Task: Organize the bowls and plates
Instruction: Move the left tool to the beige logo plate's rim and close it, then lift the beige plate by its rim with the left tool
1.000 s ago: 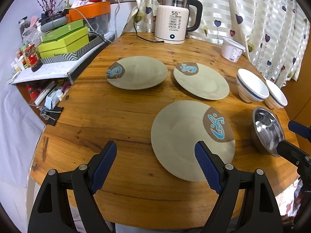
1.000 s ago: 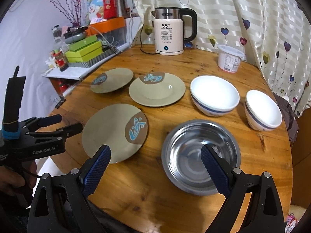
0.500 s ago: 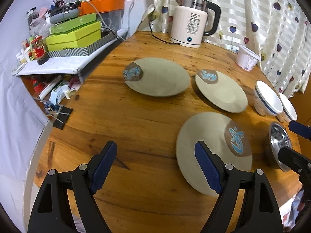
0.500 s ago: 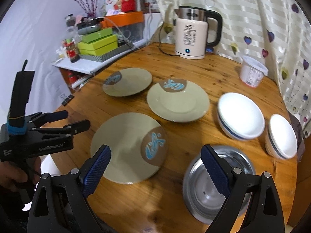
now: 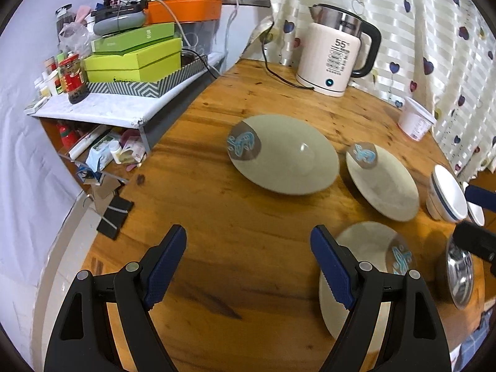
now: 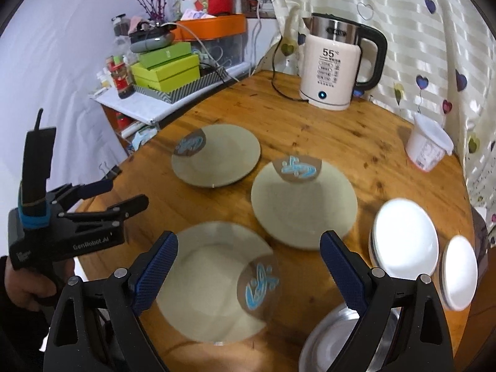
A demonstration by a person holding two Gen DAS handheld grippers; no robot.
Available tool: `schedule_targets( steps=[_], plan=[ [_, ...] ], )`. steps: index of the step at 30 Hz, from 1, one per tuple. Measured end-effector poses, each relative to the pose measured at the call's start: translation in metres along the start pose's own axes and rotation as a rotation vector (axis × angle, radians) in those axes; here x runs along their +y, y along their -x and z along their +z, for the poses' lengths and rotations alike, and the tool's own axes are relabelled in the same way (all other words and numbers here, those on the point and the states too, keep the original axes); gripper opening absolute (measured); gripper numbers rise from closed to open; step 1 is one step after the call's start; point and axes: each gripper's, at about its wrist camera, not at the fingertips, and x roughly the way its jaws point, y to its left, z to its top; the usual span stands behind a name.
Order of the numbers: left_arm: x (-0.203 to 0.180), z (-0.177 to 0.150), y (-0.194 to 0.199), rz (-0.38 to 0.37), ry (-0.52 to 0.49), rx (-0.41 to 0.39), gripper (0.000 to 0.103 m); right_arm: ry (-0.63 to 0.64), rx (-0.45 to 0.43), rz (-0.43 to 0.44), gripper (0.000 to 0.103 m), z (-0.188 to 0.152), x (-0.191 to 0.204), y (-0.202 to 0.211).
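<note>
A: We are holding both tools over the near edge of the round wooden table (image 6: 310,117). The left gripper (image 5: 248,266) is standing wide open with nothing between its blue pads, and so is the right gripper (image 6: 248,266).

B: Just below us we are seeing the nearest grey-green round plate with a blue fish mark (image 6: 210,282), lying flat by the near edge, with the shiny steel bowl (image 6: 334,341) just beside it on the right.

A: Farther in, we are looking at the middle grey-green plate (image 6: 303,207) and the far grey-green plate (image 6: 217,158), each lying apart, probably awaiting stacking.

B: Toward the right edge, the larger white bowl with a blue band (image 6: 403,235) and the smaller white bowl (image 6: 458,272) are sitting side by side.

A: At the far edge the cream electric kettle (image 6: 334,68) is standing, clear of our work.
</note>
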Motion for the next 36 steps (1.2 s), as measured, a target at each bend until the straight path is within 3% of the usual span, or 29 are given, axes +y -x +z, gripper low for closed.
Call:
schedule_targets(
  steps=[10,12,19,21,36],
  plan=[
    [0.014,0.023,-0.024,-0.010,0.037,0.010,0.069,0.014,0.064,0.044,0.072,0.047,-0.003,-0.050],
    [0.015,0.027,-0.031,-0.015,0.043,0.019,0.062,0.015,0.082,0.051,0.071,0.054,-0.004,-0.062],
    [0.021,0.038,-0.051,-0.025,0.074,0.040,0.061,0.021,0.128,0.084,0.060,0.077,-0.007,-0.102],
    [0.022,0.041,-0.056,-0.029,0.082,0.044,0.053,0.004,0.145,0.096,0.057,0.084,-0.012,-0.116],
    [0.031,0.055,-0.092,-0.063,0.157,0.095,0.048,-0.065,0.248,0.146,0.039,0.106,-0.029,-0.191]
  ],
)
